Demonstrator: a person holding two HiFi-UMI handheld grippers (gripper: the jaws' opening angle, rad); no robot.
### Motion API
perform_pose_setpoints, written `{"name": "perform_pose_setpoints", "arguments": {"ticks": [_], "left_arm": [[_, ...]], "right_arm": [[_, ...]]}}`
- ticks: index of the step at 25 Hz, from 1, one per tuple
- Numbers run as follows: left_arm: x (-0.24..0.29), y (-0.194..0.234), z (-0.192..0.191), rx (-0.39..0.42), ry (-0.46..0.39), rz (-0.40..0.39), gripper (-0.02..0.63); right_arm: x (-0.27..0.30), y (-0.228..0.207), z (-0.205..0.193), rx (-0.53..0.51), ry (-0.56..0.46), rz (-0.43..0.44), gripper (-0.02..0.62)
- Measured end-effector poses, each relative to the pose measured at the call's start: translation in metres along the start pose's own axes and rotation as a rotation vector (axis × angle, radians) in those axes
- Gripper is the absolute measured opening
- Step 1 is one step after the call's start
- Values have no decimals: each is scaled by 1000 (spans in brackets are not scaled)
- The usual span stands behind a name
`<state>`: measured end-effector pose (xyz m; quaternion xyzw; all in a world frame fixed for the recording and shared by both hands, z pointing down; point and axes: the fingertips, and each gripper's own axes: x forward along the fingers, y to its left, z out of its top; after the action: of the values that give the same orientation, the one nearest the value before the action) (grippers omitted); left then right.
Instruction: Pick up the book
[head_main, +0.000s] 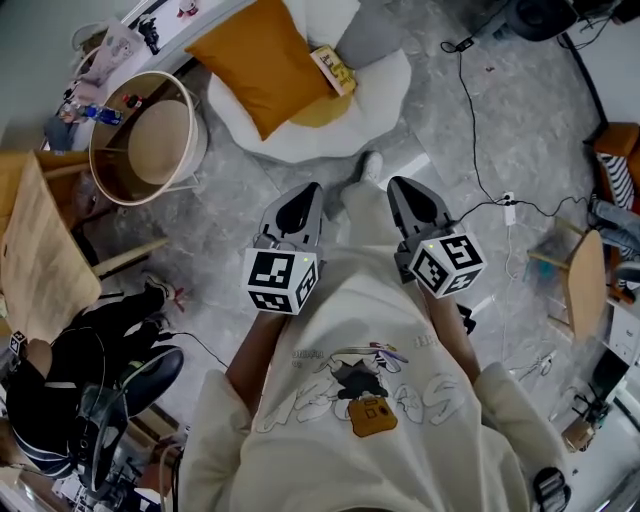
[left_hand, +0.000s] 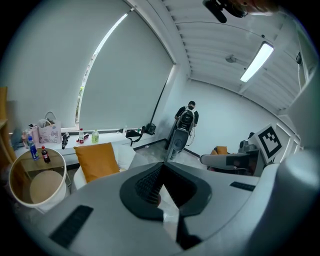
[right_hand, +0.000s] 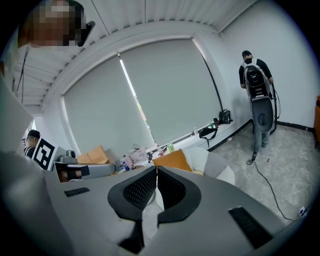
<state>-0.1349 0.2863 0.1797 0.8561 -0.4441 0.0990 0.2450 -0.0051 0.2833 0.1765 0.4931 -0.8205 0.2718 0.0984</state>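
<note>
**Both grippers closed and empty, well apart from the book.**

The left gripper (head_main: 312, 190) and the right gripper (head_main: 395, 186) are sitting side by side in front of the person's torso, both pointing toward the white floor cushion (head_main: 380, 110). Each pair of jaws is standing fully together with the tips meeting, and neither is gripping anything. The book (head_main: 335, 69) is lying flat on the white floor cushion, toward its right side. It is resting just beside the right edge of the orange pillow (head_main: 262, 60) and partly overlapping a yellow item (head_main: 322, 110). Bare grey floor (head_main: 250, 190) is showing between the grippers and the cushion's near edge. A round side table (head_main: 160, 140) is standing just beside the cushion's left edge. A second person in dark clothing (head_main: 60, 380) is occupying the lower-left corner of the head view.
</note>
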Motion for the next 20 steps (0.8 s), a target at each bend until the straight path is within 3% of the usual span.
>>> {"name": "perform_pose_setpoints", "arguments": {"ticks": [10, 20], "left_arm": [[65, 7, 26, 11, 23, 17, 5], [171, -2, 69, 34, 66, 60, 5]], "right_arm": [[38, -49, 34, 9, 8, 28, 25], [85, -138, 88, -38, 25, 75, 25]]}}
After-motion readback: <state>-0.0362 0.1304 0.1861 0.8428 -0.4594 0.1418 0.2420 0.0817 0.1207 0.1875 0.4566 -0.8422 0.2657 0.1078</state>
